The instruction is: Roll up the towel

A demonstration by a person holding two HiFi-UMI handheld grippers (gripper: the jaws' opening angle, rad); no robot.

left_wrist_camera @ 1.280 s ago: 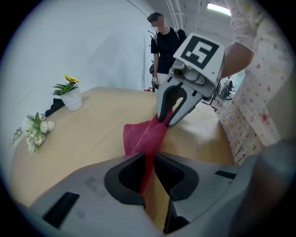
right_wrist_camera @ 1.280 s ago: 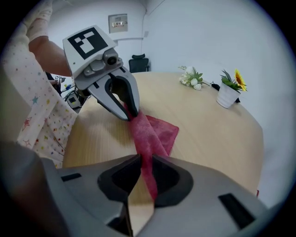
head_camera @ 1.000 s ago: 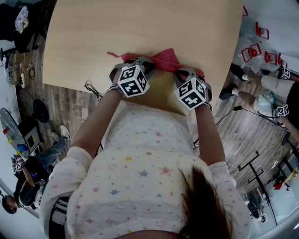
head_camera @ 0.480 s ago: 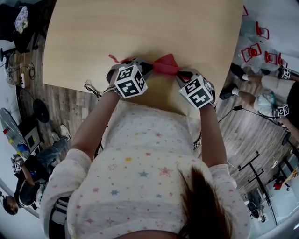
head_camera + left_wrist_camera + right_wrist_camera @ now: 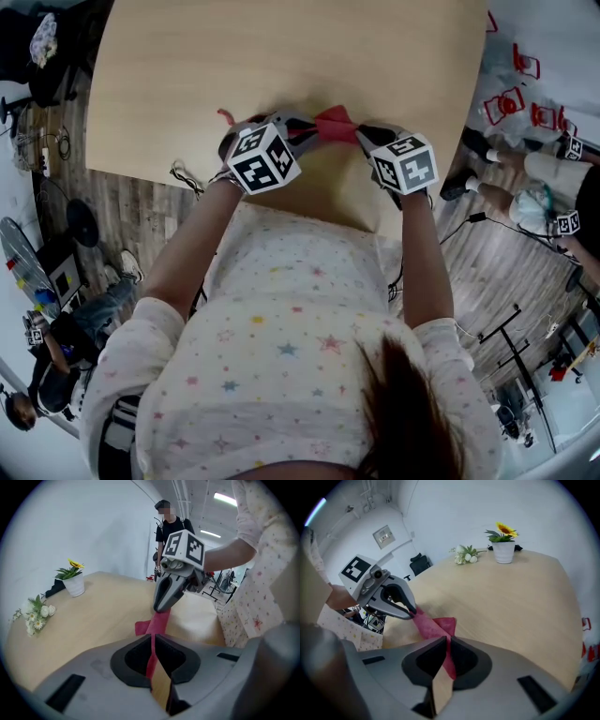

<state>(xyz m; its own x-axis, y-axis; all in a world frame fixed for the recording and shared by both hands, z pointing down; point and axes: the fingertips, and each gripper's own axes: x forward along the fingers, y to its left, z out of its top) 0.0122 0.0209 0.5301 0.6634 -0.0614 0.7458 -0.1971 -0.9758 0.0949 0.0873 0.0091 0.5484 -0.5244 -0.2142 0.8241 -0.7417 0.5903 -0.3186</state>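
The red towel [image 5: 334, 123] is a narrow, bunched strip held taut between my two grippers, just above the light wooden table [image 5: 281, 56]. My left gripper [image 5: 305, 132] is shut on one end, and a small red tail [image 5: 225, 116] sticks out to its left. In the left gripper view the cloth [image 5: 157, 622] runs from my closed jaws up to the right gripper [image 5: 160, 607]. My right gripper [image 5: 364, 134] is shut on the other end. In the right gripper view the towel [image 5: 432, 625] stretches from those jaws to the left gripper [image 5: 412, 613].
A white pot with a yellow flower [image 5: 504, 550] and a small white bouquet [image 5: 464, 554] stand at the table's far side. The table's near edge [image 5: 319, 211] lies just under my hands. A person [image 5: 169, 524] stands beyond the table.
The towel, spread wide between the grippers a second ago, is now gathered into a short strip. The right gripper has rolled and shifted towards the left one; both have lifted slightly.
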